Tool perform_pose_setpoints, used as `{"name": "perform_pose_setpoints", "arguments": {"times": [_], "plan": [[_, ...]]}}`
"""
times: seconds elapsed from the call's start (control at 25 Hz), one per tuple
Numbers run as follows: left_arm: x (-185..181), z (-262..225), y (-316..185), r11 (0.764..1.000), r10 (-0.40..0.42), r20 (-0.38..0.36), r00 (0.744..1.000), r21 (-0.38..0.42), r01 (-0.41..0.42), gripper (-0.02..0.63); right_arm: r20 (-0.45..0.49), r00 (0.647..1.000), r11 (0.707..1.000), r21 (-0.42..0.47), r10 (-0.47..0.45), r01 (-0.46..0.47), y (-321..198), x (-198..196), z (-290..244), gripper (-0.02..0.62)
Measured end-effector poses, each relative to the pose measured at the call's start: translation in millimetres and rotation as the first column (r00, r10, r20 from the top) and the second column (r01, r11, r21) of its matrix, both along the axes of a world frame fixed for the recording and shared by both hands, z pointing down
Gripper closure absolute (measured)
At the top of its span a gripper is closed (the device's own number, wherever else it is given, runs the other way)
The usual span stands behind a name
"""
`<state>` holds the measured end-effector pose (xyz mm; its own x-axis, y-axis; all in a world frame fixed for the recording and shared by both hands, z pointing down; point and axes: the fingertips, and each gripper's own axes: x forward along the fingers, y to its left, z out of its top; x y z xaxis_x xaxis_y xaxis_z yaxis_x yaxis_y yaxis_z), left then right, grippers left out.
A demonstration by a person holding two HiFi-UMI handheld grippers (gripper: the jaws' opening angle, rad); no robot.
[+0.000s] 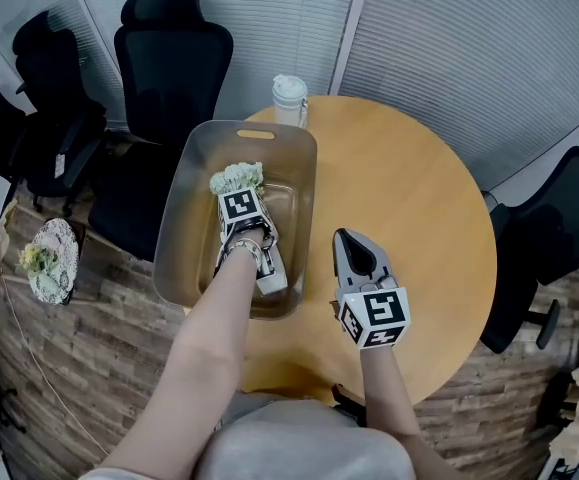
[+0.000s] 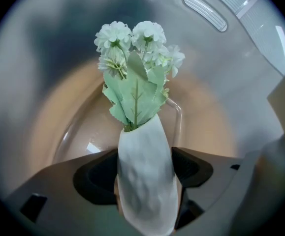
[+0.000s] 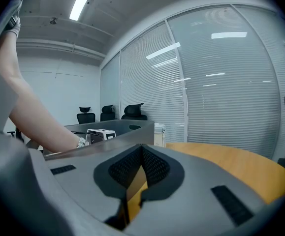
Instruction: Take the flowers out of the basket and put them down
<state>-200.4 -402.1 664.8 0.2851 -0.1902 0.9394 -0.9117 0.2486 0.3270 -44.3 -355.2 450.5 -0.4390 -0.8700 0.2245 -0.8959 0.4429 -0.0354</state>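
Observation:
A grey plastic basket [image 1: 183,190] stands on the round wooden table [image 1: 419,198]. Inside it, my left gripper [image 1: 241,196] is shut on a white vase [image 2: 146,176] that holds white flowers with green leaves [image 2: 137,43]. The vase sits between both pads, and the blooms [image 1: 237,177] point toward the basket's far end. The basket's pale wall and handle slot fill the left gripper view behind the flowers. My right gripper [image 1: 352,248] hovers over the table just right of the basket. Its jaws [image 3: 141,154] are shut with nothing between them.
A white lidded bottle [image 1: 289,100] stands on the table behind the basket. Black office chairs [image 1: 169,58] are at the back left, and another [image 1: 559,218] at the right. A round item with flowers [image 1: 49,260] lies on the wooden floor at the left.

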Motion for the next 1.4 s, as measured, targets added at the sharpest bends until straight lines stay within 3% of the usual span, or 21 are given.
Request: {"name": "perform_pose_setpoints", "arguments": {"times": [0.08,0.32,0.76,1.4], "plan": [[-6,-3,-3,1.0,0.018,0.031,0.999,0.017,-0.019,0.262,-0.003,1.0,1.0,-0.001,-0.002,0.002,0,-1,0,0.572],[-7,1,-13,0.999,-0.002,0.007,1.0,0.047,0.002,0.262,-0.006,1.0,1.0,-0.009,-0.001,0.001,1,-1,4,0.572],[-9,-14,-28,0.983,-0.001,0.054,0.999,0.182,-0.009,0.262,-0.003,1.0,1.0,0.003,0.019,-0.019,3,4,-1,0.572],[-9,-63,-32,0.938,0.013,0.131,0.991,0.341,-0.057,0.262,0.02,0.999,0.997,0.063,0.035,-0.036,23,10,-27,0.572]]}}
